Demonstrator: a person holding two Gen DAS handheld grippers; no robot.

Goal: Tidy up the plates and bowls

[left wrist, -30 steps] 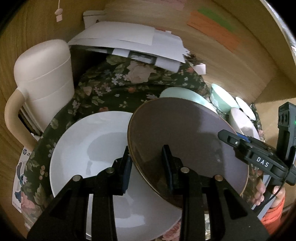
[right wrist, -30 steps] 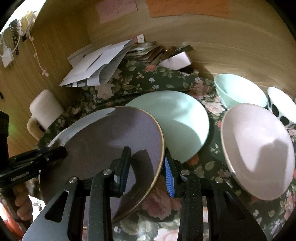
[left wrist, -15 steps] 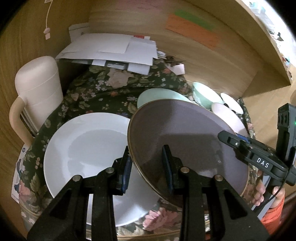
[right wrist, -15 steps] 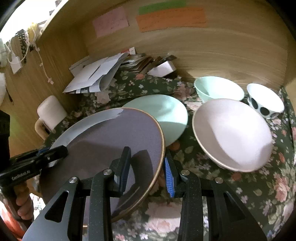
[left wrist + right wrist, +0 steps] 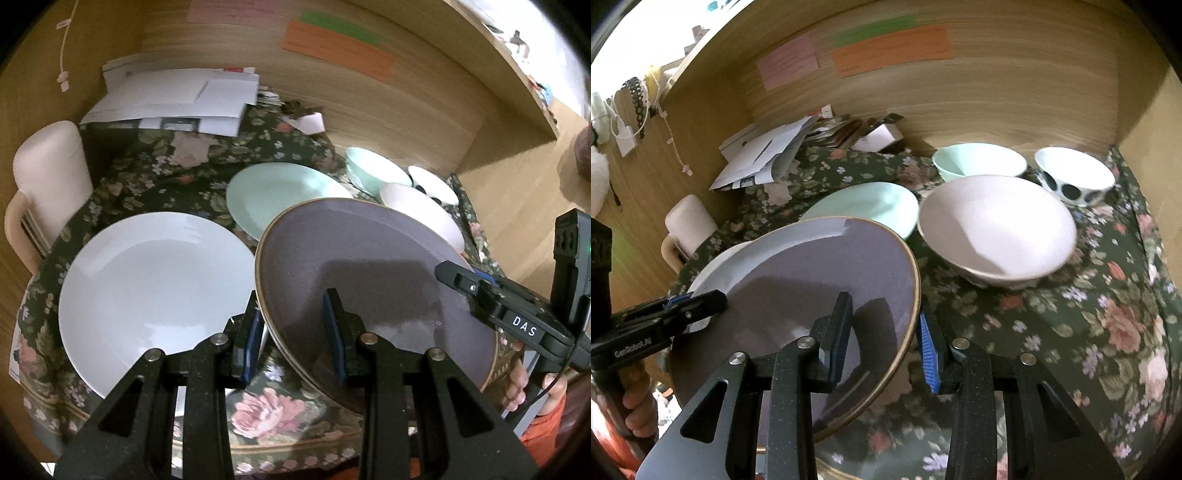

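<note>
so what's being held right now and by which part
The purple-grey plate, gripped at its rim on opposite sides: left gripper on the left edge, right gripper on the right edge.

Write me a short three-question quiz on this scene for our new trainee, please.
1. True or false: both grippers grip the purple plate.
2. Which bowl stands nearest the right wall: A mint bowl, B pink bowl, C polka-dot bowl?
3. Fill in: to the purple plate's left, the ____ plate lies flat on the floral cloth.

Key: 1 true: left gripper and right gripper each straddle its rim. 2 C. 3 white.
</note>
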